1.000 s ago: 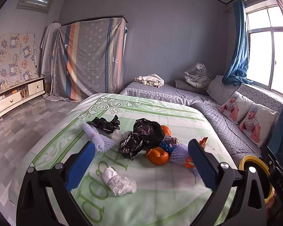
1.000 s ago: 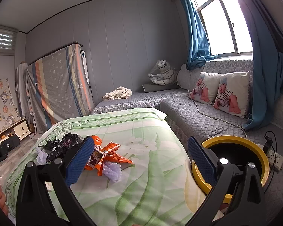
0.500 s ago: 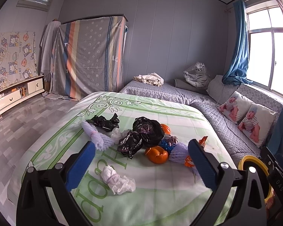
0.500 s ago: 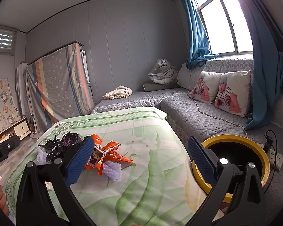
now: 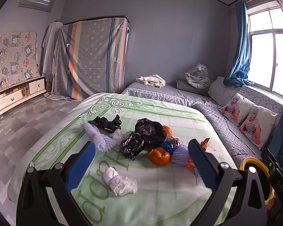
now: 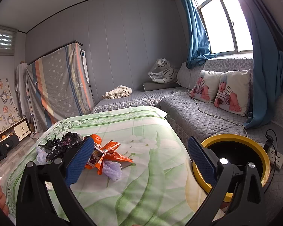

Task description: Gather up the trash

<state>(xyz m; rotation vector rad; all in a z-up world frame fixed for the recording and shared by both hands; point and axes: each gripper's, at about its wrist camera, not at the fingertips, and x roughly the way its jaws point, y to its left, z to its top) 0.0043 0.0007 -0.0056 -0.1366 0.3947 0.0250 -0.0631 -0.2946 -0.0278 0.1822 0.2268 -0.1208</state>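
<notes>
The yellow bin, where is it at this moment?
In the right wrist view the yellow bin stands at lower right, off the bed's right edge, beside the grey sofa and a power strip.

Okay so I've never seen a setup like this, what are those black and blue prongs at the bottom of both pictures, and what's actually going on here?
There is no robot. A person carries a hand-held gripper in each hand, each with a camera looking out along its two blue-padded fingers. One picture comes from the left hand-held gripper, the other from the right hand-held gripper. Both are open and hold nothing. They hover over a bed with a green floral cover strewn with trash: black plastic bags, orange peel, a crumpled white tissue, white foam netting and an orange wrapper. The yellow-rimmed bin sits beside the bed, on the right.
</notes>
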